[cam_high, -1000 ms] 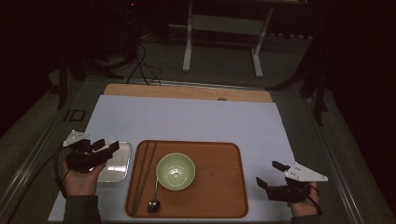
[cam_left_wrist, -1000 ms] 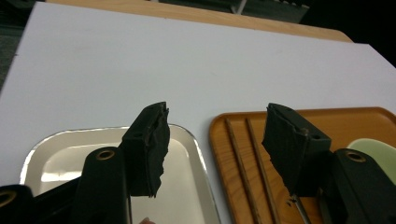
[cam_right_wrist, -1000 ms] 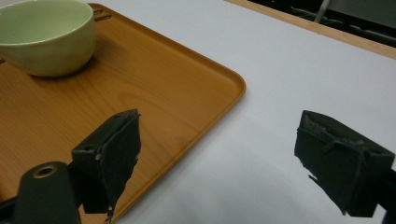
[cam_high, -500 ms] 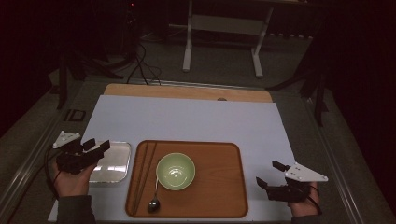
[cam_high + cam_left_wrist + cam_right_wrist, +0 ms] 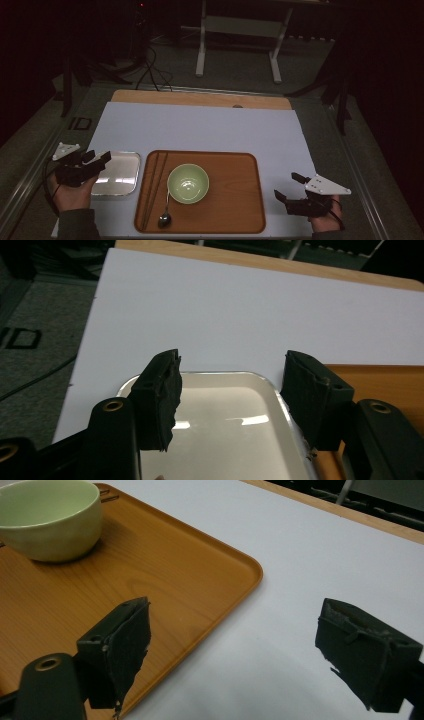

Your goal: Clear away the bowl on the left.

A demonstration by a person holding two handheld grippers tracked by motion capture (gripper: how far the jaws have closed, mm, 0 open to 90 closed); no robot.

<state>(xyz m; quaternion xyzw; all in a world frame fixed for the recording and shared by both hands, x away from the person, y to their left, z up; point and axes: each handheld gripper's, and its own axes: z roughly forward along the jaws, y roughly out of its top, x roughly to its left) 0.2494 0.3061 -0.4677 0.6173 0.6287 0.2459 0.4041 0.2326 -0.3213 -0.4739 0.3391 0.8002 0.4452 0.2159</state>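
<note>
Left gripper (image 5: 227, 390): jaws apart, empty, above near end of metal tray (image 5: 225, 415) (shiny, nothing in it). Right gripper (image 5: 232, 652): jaws apart, empty, over white mat (image 5: 200, 130) beside wooden tray (image 5: 165, 580) corner. Green bowl (image 5: 188, 183), chopsticks (image 5: 152, 187), spoon (image 5: 164, 218) on wooden tray.

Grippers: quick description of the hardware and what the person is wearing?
Both are black two-jaw units with thick, ridged black pads. The left gripper and right gripper each carry a grey three-cornered plate on top. Brass-coloured eyelets sit in the jaw arms. A dark cable trails from the left one. A dark greenish sleeve covers the left forearm.
</note>
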